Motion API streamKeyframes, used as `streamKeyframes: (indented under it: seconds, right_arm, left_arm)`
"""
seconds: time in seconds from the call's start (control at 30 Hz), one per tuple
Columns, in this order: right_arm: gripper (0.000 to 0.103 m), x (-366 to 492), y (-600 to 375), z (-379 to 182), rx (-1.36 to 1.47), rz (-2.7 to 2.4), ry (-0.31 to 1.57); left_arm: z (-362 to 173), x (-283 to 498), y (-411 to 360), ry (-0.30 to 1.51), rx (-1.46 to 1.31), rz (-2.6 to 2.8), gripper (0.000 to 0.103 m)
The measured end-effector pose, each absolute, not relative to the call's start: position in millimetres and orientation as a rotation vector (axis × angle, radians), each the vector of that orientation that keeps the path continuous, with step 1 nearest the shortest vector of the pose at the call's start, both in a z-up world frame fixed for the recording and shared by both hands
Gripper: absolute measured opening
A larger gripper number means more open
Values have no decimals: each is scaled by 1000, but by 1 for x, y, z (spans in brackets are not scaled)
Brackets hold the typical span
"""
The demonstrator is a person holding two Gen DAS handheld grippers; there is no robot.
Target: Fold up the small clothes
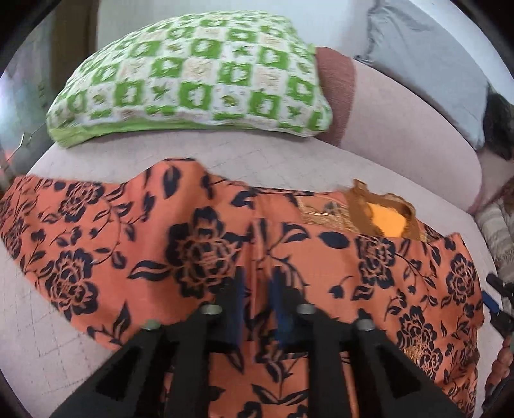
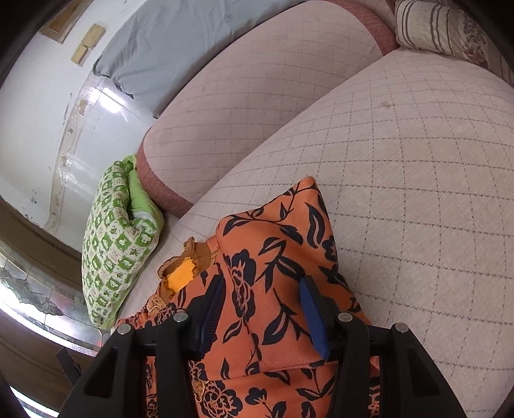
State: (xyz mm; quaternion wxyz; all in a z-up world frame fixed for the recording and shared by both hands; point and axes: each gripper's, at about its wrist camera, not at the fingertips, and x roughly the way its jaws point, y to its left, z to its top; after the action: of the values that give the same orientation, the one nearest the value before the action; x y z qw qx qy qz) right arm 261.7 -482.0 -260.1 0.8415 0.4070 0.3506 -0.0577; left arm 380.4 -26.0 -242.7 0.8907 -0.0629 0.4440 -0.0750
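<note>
Pale quilted sofa seat (image 1: 273,157) with a grid stitch fills both views.

Left wrist view: an orange garment with a dark floral print (image 1: 199,244) lies spread across the middle and lower frame, from the left edge to the right. Its brown-trimmed neckline with yellow lining (image 1: 382,218) sits right of centre. A green-and-white patterned cushion (image 1: 192,74) rests on the seat in the upper left, well apart from the garment. A grey cloth (image 1: 427,58) is draped over the sofa back at upper right. The left gripper (image 1: 257,289) is at bottom centre over the garment, jaws narrowly parted, with a ridge of the fabric running up between them. Blurred, so I cannot tell whether the pads press on it. The other gripper's tip shows at the right edge.

Right wrist view: the garment (image 2: 273,257) occupies the lower centre, with a folded corner pointing toward mid-frame and the neckline (image 2: 183,273) to the left. The cushion (image 2: 119,244) is at left, against the sofa's end. The grey cloth (image 2: 167,41) lies along the top left, and a striped pillow (image 2: 437,25) is at upper right. The right gripper (image 2: 260,305) is at bottom centre, jaws apart with blue pads, straddling a raised fold of the garment. The fabric lies between the pads, not visibly pinched.
</note>
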Motion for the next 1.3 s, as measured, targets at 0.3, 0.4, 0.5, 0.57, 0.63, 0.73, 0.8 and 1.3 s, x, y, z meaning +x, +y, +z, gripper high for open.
streamKeyframes:
  seconds: [0.3, 0.4, 0.5, 0.57, 0.63, 0.73, 0.8, 1.3]
  right_arm:
    - [50, 265, -476, -265, 848, -117, 779]
    - [50, 266, -475, -266, 844, -111, 787]
    - [50, 265, -477, -266, 862, -107, 789]
    - [50, 262, -479, -258, 859, -107, 740]
    - [50, 260, -481, -251, 847, -121, 699]
    - [49, 284, -479, -281, 894, -12, 870]
    - [33, 290, -478, -306, 940, -29, 974]
    - [66, 303, -598, -231, 1072, -539, 947]
  left_arm:
    - [-261, 380, -43, 967, -150, -265, 42]
    - [-262, 377, -49, 943, -79, -236, 16]
    - [-254, 374, -47, 917, -153, -300, 3]
    - [-251, 372, -52, 901, -142, -319, 3]
    - [-250, 370, -61, 895, -109, -345, 3]
    - [-260, 375, -71, 944, -72, -337, 17]
    - [-264, 376, -73, 959, -71, -328, 27]
    - [-250, 368, -68, 925, -162, -326, 5]
